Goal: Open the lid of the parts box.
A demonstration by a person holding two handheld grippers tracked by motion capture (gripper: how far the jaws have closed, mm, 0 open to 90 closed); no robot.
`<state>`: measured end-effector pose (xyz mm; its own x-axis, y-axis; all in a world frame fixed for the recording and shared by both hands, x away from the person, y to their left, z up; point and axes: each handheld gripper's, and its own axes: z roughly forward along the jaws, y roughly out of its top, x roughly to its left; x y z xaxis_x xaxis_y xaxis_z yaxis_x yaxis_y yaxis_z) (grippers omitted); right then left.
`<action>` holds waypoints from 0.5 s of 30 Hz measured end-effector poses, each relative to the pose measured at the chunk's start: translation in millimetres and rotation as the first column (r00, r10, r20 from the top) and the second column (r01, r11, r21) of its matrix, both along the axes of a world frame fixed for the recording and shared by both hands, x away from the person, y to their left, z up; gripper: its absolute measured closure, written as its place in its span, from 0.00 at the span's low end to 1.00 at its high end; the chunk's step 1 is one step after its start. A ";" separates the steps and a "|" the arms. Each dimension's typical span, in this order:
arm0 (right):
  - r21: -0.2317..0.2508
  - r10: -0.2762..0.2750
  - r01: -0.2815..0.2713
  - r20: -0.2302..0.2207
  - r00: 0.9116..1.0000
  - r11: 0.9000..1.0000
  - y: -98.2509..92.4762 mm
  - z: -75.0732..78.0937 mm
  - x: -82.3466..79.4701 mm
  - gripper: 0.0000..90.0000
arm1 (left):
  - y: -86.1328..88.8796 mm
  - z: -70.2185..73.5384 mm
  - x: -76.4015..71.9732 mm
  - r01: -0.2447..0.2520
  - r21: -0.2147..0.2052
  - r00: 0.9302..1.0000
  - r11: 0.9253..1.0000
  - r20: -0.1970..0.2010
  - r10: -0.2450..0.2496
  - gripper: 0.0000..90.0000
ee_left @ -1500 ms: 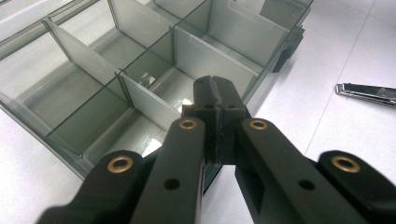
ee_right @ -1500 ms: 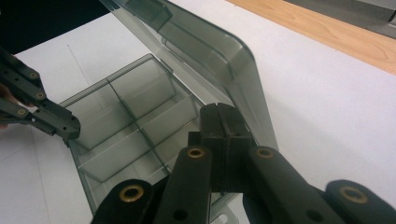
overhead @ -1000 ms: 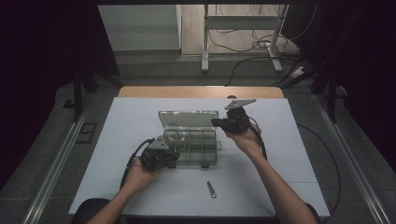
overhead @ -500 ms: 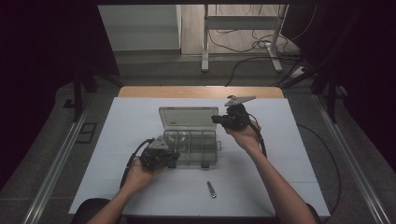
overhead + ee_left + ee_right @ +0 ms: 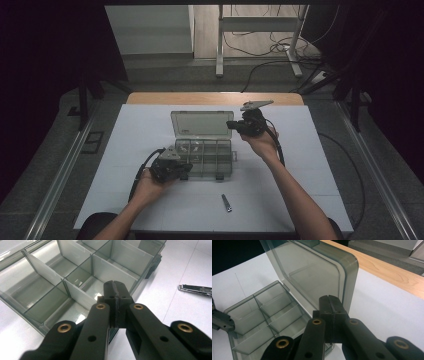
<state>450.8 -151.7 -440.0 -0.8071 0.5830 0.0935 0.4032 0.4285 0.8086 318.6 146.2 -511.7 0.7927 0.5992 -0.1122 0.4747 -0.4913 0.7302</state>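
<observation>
A clear smoky plastic compartment box point(image 5: 202, 159) lies open in the middle of the white table, and its lid point(image 5: 202, 125) stands tilted up at the far side. My left gripper point(image 5: 186, 172) is at the box's near left corner. In the left gripper view it point(image 5: 115, 287) is shut with nothing between the jaws, its tip over the box's dividers point(image 5: 72, 287). My right gripper point(image 5: 231, 125) is by the lid's right edge. In the right gripper view it point(image 5: 330, 302) is shut and empty, its tip close beside the lid's rounded corner point(image 5: 348, 277); I cannot tell whether they touch.
A small metal clipper point(image 5: 226, 203) lies on the white table point(image 5: 310, 190) in front of the box, seen to the right as the metal clipper point(image 5: 196, 290) in the left gripper view. A wooden strip point(image 5: 215, 98) borders the table's far edge. Cables trail on the floor beyond.
The lid's far edge sits a little higher in the picture and the right gripper has edged slightly away with it. The left gripper has kept still.
</observation>
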 end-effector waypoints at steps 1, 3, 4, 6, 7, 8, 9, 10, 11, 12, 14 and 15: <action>0.000 -0.001 0.001 0.002 1.000 1.000 0.0 -0.2 1.3 0.99 | 0.0 0.1 0.0 0.000 0.001 1.000 1.000 0.000 0.000 1.00; 0.001 -0.006 0.006 0.000 1.000 1.000 0.1 -0.4 2.9 0.99 | 0.0 0.2 0.2 0.001 0.002 1.000 1.000 -0.001 -0.001 1.00; 0.002 -0.010 0.010 0.000 1.000 1.000 0.4 -0.8 5.0 0.99 | 0.1 0.4 0.3 0.003 0.005 1.000 1.000 -0.001 -0.003 1.00; 0.002 -0.011 0.011 0.000 1.000 1.000 0.6 -1.1 5.7 0.99 | 0.1 0.4 0.4 0.004 0.006 1.000 1.000 -0.001 -0.004 1.00; 0.002 -0.015 0.015 -0.002 1.000 1.000 0.9 -1.6 7.4 0.99 | 0.1 0.4 0.4 0.004 0.006 1.000 1.000 -0.001 -0.004 1.00; 0.002 -0.015 0.015 -0.002 1.000 1.000 0.9 -1.6 7.4 0.99 | 0.0 0.4 0.3 0.003 0.004 1.000 1.000 -0.001 -0.003 1.00; 0.000 -0.019 0.019 -0.001 1.000 1.000 1.0 -2.2 9.4 0.99 | -0.1 0.4 0.3 0.003 0.005 1.000 1.000 -0.001 -0.003 1.00; 0.000 -0.019 0.019 -0.001 1.000 1.000 1.0 -2.2 9.4 0.99 | -0.1 0.4 0.3 0.003 0.005 1.000 1.000 -0.001 -0.003 1.00; 0.001 -0.023 0.023 -0.003 1.000 1.000 1.1 -3.4 11.6 0.99 | -0.5 0.3 0.1 -0.001 0.001 1.000 1.000 -0.001 0.001 1.00; 0.001 -0.023 0.023 -0.003 1.000 1.000 1.1 -3.4 11.6 0.99 | -0.5 0.3 0.1 -0.001 0.001 1.000 1.000 -0.001 0.001 1.00; -0.001 -0.026 0.026 -0.005 1.000 1.000 1.4 -4.8 13.1 0.99 | -0.8 0.4 0.0 -0.001 0.003 1.000 1.000 0.001 0.001 1.00; -0.005 -0.030 0.030 -0.008 1.000 1.000 1.4 -7.3 15.5 0.99 | -1.1 0.7 -0.1 0.000 0.008 1.000 1.000 0.002 0.000 1.00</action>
